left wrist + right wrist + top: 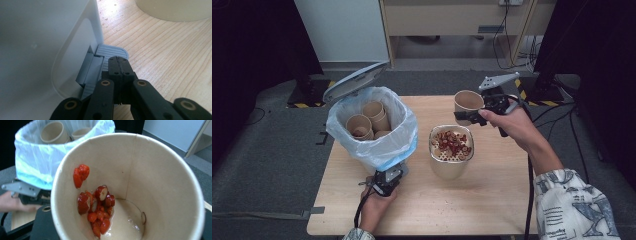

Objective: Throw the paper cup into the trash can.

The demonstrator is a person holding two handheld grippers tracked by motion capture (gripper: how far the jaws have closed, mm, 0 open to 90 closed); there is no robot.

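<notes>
Paper cup (130,187), base cropped, hides the right hand-held gripper (473,116) clamping it.

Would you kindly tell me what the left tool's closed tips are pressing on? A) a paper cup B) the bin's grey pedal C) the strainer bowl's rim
B: in the left gripper view, the left tool rests its shut tips on the ribbed grey pedal at the white bin's base.

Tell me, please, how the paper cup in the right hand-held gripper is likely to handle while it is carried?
The paper cup probably has thin walls, so it may dent under the right hand-held gripper. It looks light, with few red food pieces at the bottom. Those look wet, so they may slide or spill if it tilts further.
</notes>
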